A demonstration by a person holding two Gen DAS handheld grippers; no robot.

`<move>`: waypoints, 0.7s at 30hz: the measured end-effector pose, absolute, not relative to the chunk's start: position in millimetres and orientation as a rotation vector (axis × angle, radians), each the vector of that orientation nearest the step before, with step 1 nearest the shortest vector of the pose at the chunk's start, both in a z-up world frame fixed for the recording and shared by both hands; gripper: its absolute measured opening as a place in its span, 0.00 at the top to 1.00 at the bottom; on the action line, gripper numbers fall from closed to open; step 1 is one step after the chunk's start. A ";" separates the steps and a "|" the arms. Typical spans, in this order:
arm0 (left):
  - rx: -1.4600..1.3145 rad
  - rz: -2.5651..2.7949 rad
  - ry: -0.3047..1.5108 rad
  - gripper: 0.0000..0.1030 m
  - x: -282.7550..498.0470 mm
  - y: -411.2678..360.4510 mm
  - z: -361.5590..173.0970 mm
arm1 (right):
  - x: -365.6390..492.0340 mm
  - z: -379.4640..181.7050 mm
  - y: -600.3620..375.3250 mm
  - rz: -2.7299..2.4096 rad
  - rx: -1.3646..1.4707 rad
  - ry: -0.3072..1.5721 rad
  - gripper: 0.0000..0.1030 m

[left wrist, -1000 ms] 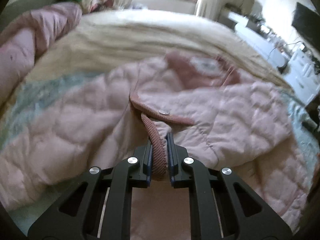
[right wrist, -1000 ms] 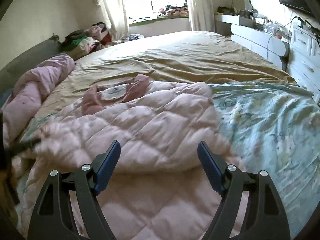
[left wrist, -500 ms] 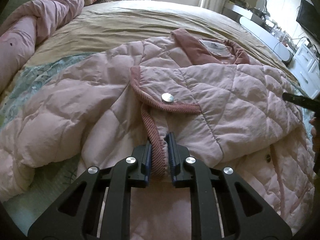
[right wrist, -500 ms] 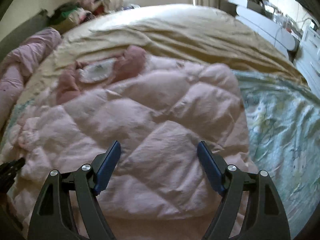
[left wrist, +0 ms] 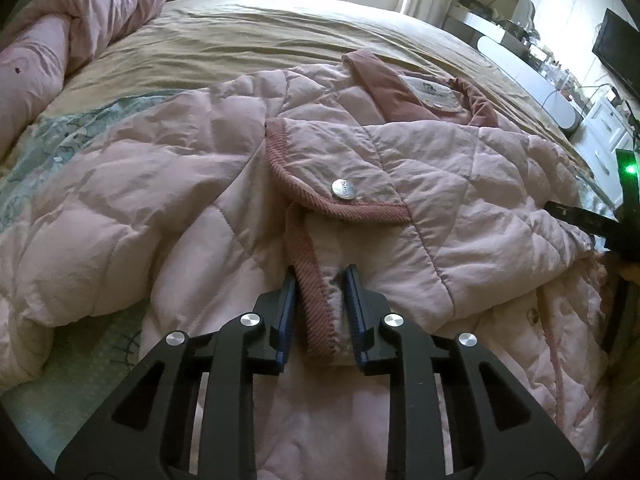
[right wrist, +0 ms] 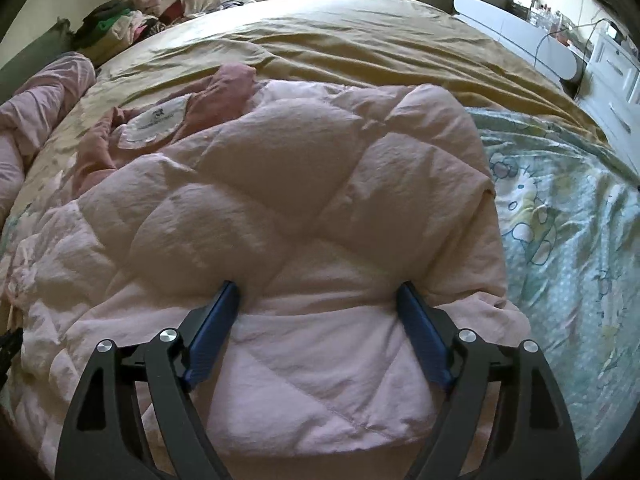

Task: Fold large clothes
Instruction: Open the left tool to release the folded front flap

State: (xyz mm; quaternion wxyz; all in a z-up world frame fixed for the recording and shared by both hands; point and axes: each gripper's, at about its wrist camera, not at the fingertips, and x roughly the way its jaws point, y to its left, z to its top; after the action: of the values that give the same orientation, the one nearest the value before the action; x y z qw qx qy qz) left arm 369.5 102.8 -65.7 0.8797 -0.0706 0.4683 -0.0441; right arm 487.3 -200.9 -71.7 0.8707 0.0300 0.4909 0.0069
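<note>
A pink quilted jacket [left wrist: 440,184] lies spread on the bed, collar and white label away from me, a sleeve folded across its front. It has dark pink ribbed trim and a silver snap [left wrist: 343,189]. My left gripper [left wrist: 320,284] has its jaws slightly parted around the ribbed cuff [left wrist: 314,304], which lies loose between them. My right gripper [right wrist: 318,292] is open wide, its fingers pressed down onto the jacket's folded quilted part [right wrist: 300,184]. It also shows as a black bar at the right edge of the left wrist view [left wrist: 592,224].
The bed has a tan sheet [right wrist: 340,40] and a pale green cartoon-print cover [right wrist: 560,216]. A rolled pink quilt [left wrist: 60,48] lies along the left side. A pile of clothes [right wrist: 128,20] sits by the window. White drawers [right wrist: 616,68] stand at the right.
The left gripper has loosened its grip on the cuff, its jaws now a little apart. The right gripper has moved forward and down onto the jacket, still open.
</note>
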 end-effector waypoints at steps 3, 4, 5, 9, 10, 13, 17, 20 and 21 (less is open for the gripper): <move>-0.151 -0.097 0.975 0.83 368.5 103.5 -62.8 | 476.9 -59.6 -199.9 0.030 0.074 0.995 0.18; -0.151 -0.100 0.973 0.83 368.0 103.8 -61.5 | 471.2 -54.6 -198.0 0.034 0.077 0.976 0.14; -0.154 -0.102 0.973 0.82 367.1 104.3 -60.4 | 467.6 -51.4 -196.8 0.038 0.078 0.964 0.13; -0.163 -0.102 0.967 0.66 363.4 105.9 -53.5 | 448.6 -34.5 -184.0 0.070 0.056 0.905 0.05; -0.167 -0.101 0.962 0.62 362.4 106.7 -51.1 | 445.2 -30.8 -180.8 0.077 0.049 0.893 0.05; -0.172 -0.090 0.943 0.43 358.0 108.9 -41.3 | 435.0 -22.3 -170.4 0.092 0.041 0.878 0.05; -0.162 -0.072 0.916 0.23 349.3 110.3 -27.3 | 420.8 -11.6 -158.0 0.124 0.035 0.852 0.05; -0.174 -0.061 0.906 0.09 343.2 113.9 -20.4 | 409.7 -2.1 -148.9 0.147 0.043 0.832 0.05; -0.176 -0.049 0.900 0.09 340.2 115.5 -16.7 | 406.2 1.8 -145.3 0.153 0.045 0.824 0.05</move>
State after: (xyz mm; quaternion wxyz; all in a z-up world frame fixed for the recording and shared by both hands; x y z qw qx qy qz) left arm 340.2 115.5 -16.7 0.8964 -0.0850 0.4343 -0.0237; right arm 406.2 -145.3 1.8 0.9132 0.0217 0.4001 0.0745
